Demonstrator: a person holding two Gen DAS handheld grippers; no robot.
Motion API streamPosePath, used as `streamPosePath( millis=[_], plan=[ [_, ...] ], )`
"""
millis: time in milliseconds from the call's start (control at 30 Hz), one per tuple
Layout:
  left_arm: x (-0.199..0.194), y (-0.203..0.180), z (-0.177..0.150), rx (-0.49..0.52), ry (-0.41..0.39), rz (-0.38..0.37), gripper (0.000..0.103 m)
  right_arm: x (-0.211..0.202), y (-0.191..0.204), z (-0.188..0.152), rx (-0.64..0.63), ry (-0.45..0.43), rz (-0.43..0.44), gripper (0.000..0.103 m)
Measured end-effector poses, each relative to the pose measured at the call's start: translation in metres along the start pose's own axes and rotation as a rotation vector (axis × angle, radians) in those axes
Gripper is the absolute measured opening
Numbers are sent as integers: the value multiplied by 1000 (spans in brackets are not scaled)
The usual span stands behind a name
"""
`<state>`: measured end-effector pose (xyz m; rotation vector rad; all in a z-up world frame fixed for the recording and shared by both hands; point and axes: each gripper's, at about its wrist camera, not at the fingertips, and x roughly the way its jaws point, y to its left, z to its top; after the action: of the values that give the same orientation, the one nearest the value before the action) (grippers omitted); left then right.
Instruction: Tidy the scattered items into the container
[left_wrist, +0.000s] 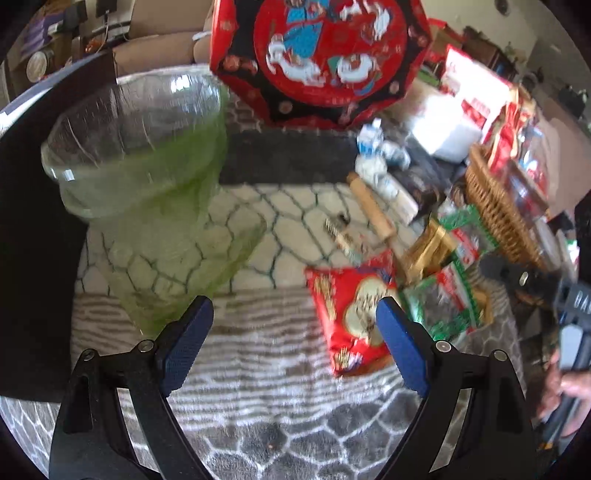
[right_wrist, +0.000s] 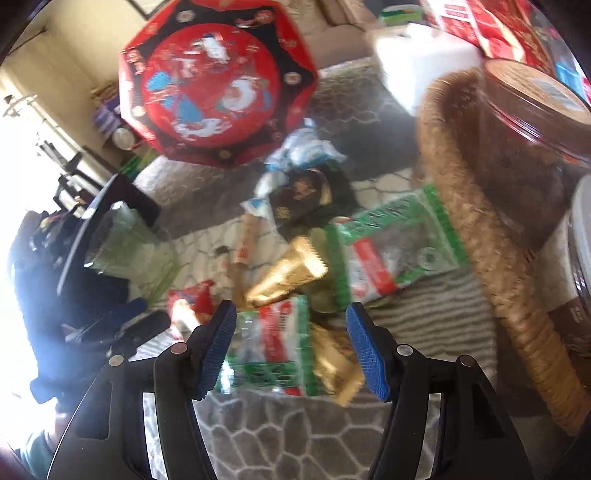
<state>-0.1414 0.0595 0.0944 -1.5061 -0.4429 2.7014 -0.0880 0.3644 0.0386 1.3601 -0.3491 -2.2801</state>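
- A home living room: a beige upholstered sofa (left_wrist: 162, 48) stands behind the play of things.
- A grey-and-cream patterned rug (left_wrist: 258, 369) covers the floor.
- Snack packets, a red octagonal gift tin (left_wrist: 325, 55) and a brown woven wicker basket (right_wrist: 480, 258) lie about.

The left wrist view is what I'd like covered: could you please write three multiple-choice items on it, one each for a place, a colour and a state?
1. Where is the wicker basket?
A. right of the snack packets
B. under the glass vase
C. between the gripper fingers

2. What colour are the left gripper pads?
A. blue
B. yellow
C. white

3. How does the left gripper stand?
A. shut on the rolling pin
B. open, holding nothing
C. shut on the vase

Answers: 1 A, it sits at the right edge beyond the red packet; 2 A, both pads show blue; 3 B, rug shows between the spread fingers.
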Motion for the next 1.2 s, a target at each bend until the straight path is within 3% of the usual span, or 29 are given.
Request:
streamPosePath(
  millis=[100,200,400,567,733,967,1000,1033,1100,1133,1200],
  plan=[
    [-6,0,-1,-23,-21,-68,89,-5,-9,2,28,-21,27,65],
    [-9,-4,3,-8,-18,-36,89,-6,-14,3,32,-18,12,65],
    [-10,-6,3,-18,-17,-150,89,-8,-16,5,18,-20,25,63],
    [3,2,-10,-31,28,-120,89,-7,-13,1,-13,-2,21,65],
    [2,1,-13,-48,11,-98,89,-1,-11,-8,-61,45,-51,65],
    [11,-7,-7,-39,3,-98,89,13,-12,-16,-80,87,-68,69],
    [12,-11,-7,-23,4,-92,82,15,-7,-16,-102,83,-75,69],
    [13,-15,-6,-8,0,-78,56,16,-3,-17,-119,84,-76,69],
    [13,-20,-5,2,2,-105,40,20,3,-19,-145,86,-90,66],
    [13,-22,-4,1,8,-111,38,21,6,-20,-162,87,-88,60],
    [11,-23,-5,0,12,-121,32,22,10,-22,-171,99,-42,38]
  ],
)
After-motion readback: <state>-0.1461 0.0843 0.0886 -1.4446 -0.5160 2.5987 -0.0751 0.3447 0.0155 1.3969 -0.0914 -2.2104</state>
